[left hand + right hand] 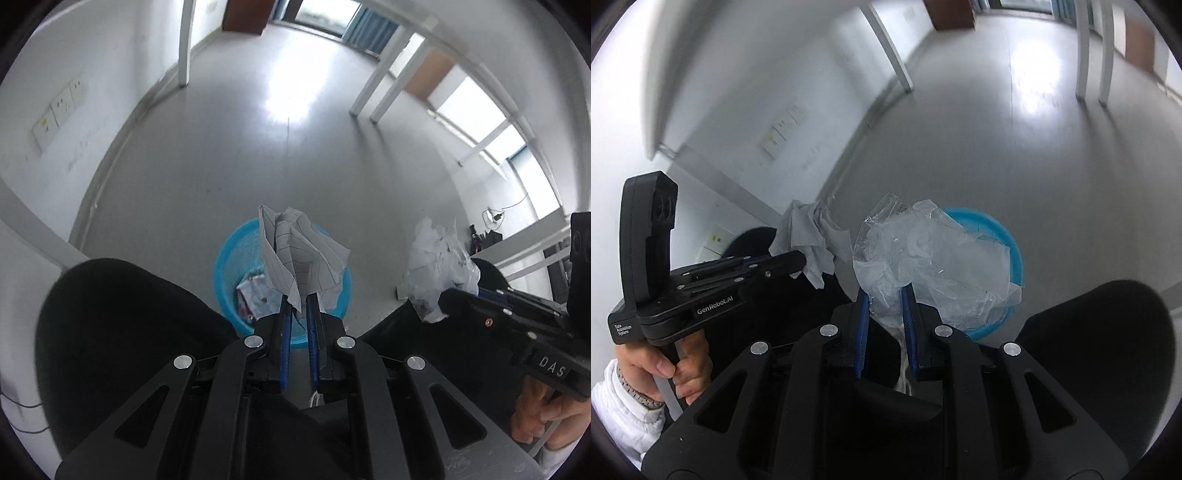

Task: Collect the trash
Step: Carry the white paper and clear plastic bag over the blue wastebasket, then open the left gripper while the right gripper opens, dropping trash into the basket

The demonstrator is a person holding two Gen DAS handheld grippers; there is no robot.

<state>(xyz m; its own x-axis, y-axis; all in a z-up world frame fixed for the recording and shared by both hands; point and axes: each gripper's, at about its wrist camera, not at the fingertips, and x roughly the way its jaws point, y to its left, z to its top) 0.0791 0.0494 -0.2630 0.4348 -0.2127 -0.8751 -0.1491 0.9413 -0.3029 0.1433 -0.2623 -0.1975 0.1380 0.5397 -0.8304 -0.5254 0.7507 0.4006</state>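
Note:
My left gripper is shut on a crumpled sheet of lined paper, held above a blue plastic bin on the grey floor. Some trash lies inside the bin. My right gripper is shut on a crumpled clear plastic wrapper, which hangs in front of the same blue bin. In the left wrist view the right gripper shows at the right with the wrapper. In the right wrist view the left gripper shows at the left with the paper.
A black chair back rises close beside the bin, also the black chair back at the lower right. White table legs stand farther off. A white wall with sockets runs along the left. A hand holds the left gripper's handle.

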